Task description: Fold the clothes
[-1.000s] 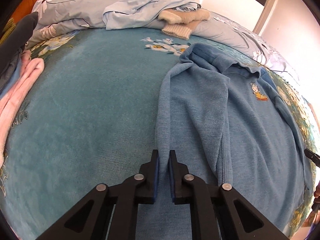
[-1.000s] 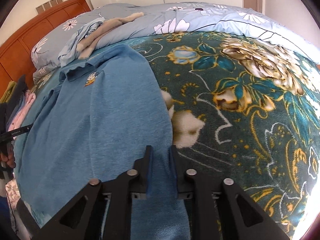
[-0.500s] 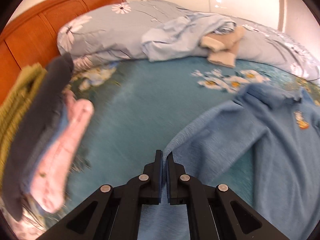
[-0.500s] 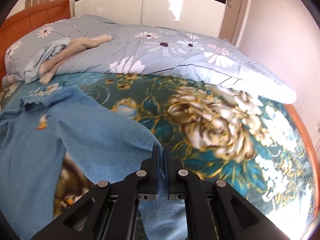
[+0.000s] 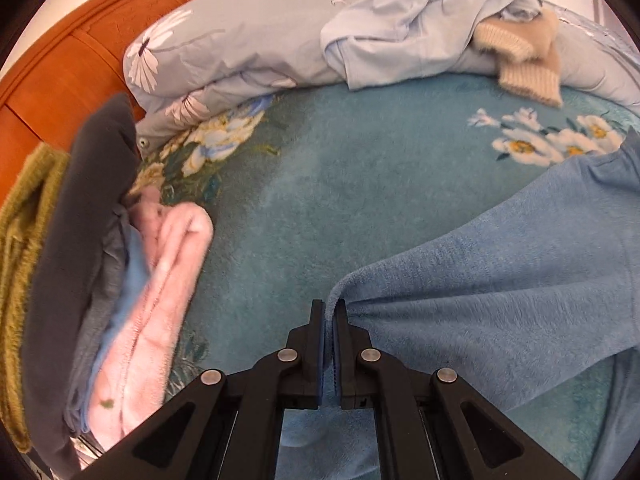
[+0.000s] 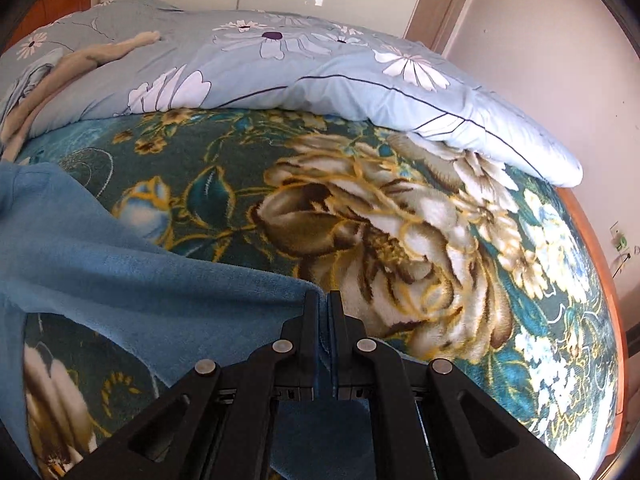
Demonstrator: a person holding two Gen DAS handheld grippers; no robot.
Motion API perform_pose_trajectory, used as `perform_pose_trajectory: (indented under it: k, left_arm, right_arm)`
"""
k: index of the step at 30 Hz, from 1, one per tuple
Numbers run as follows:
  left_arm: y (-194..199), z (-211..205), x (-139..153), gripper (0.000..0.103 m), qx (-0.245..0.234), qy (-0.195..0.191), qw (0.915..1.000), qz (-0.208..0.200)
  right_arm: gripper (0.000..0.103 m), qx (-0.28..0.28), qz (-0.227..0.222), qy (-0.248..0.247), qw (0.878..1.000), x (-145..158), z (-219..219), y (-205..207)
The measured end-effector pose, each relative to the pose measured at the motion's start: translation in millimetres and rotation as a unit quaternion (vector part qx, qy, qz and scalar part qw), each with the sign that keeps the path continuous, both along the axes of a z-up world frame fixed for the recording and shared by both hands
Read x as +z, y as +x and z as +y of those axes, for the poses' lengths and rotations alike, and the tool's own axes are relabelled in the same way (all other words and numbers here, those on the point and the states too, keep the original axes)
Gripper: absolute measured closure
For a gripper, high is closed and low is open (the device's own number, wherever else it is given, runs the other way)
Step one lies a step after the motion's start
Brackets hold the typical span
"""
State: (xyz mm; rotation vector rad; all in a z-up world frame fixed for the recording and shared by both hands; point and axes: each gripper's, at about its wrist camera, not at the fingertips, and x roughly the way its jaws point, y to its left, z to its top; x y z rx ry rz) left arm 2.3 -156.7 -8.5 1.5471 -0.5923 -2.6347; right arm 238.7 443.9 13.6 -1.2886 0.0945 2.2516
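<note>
A fuzzy blue sweater [image 5: 500,292] lies on the teal floral blanket [image 5: 340,184]. My left gripper [image 5: 330,308] is shut on the sweater's left edge, which stretches away to the right, lifted off the blanket. My right gripper [image 6: 324,300] is shut on the sweater's other edge [image 6: 120,276], which stretches away to the left above the blanket [image 6: 400,240]. The sweater's collar and chest are out of view.
A stack of folded clothes, pink [image 5: 160,280], dark grey [image 5: 80,208] and olive [image 5: 24,240], lies at the left. A light blue quilt [image 5: 248,40] with a blue garment [image 5: 400,20] and beige knitwear [image 5: 524,56] lies at the back. A wooden headboard [image 5: 72,56] stands behind.
Both grippers closed on the sweater's edges and lifted them. The left one swung left toward the clothes stack, the right one swung right, pulling the cloth taut.
</note>
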Motion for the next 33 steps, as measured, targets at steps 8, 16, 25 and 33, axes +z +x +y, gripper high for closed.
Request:
perform_pose_trajectory:
  k: [8, 16, 25, 33]
  left_arm:
    - [8.4, -4.8, 2.8, 0.095, 0.004, 0.042, 0.9991, 0.001]
    - [44.0, -9.5, 32.2, 0.053, -0.03, 0.093, 0.9951, 0.012]
    - [48.4, 31.5, 49.3, 0.049, -0.074, 0.124, 0.9895, 0.013]
    - [70.9, 22.4, 42.9, 0.046, -0.072, 0.149, 0.9863, 0.005]
  right_arm:
    - [0.099, 0.01, 0.005, -0.011, 1.0, 8.1, -6.6, 0.2]
    - [0.079, 0.073, 0.066, 0.009, 0.995, 65.7, -33.7, 24.9]
    - [0.077, 0.249, 0.068, -0.088, 0.962, 49.7, -116.8, -92.3]
    - [0.07, 0.262, 0.012, -0.134, 0.955, -0.2, -143.2, -185.4]
